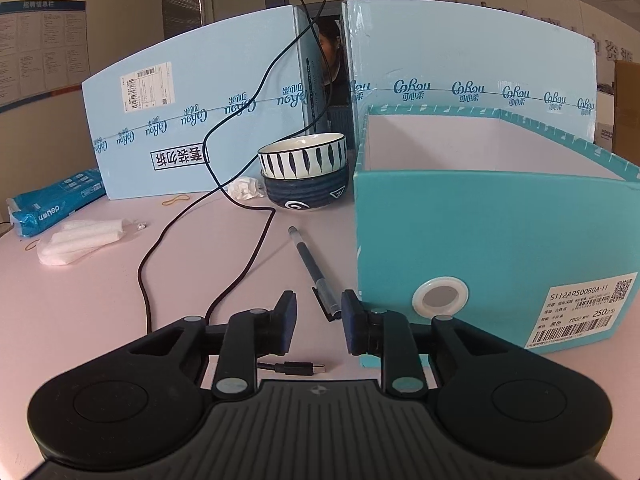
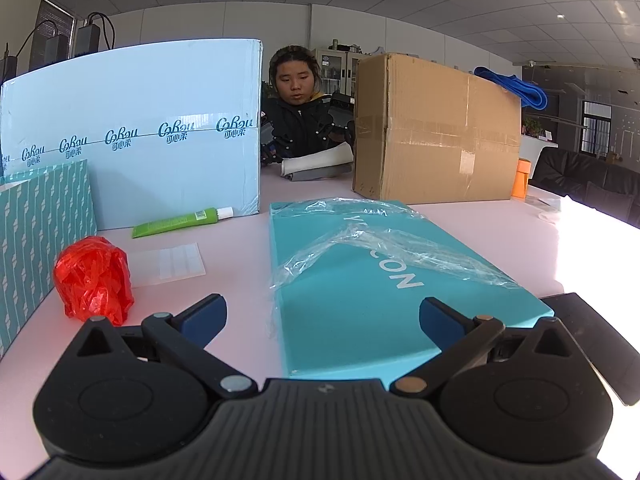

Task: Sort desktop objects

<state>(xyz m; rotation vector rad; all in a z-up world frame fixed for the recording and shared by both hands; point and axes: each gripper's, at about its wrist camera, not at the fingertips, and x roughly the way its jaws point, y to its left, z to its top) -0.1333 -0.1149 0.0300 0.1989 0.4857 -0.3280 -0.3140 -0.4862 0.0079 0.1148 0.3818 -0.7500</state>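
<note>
In the left wrist view my left gripper [image 1: 319,316] is open, low over the pink table, with the near end of a black pen [image 1: 310,266] lying between its fingertips. An open teal box [image 1: 480,216] stands just to the right. Two stacked bowls [image 1: 304,172] sit behind the pen. In the right wrist view my right gripper [image 2: 322,318] is wide open and empty above a teal box lid [image 2: 384,292] with clear plastic film [image 2: 384,244] on it. A crumpled red plastic bag [image 2: 94,276] and a green tube [image 2: 180,222] lie to the left.
A black cable [image 1: 224,216] with a USB plug [image 1: 304,369] runs across the table. Tissue packs [image 1: 80,236], a blue packet [image 1: 52,204], a crumpled tissue [image 1: 244,188] and light blue cartons [image 1: 192,120] are at the left. A cardboard box [image 2: 436,132], a label sheet [image 2: 168,262] and a person [image 2: 298,116] are beyond.
</note>
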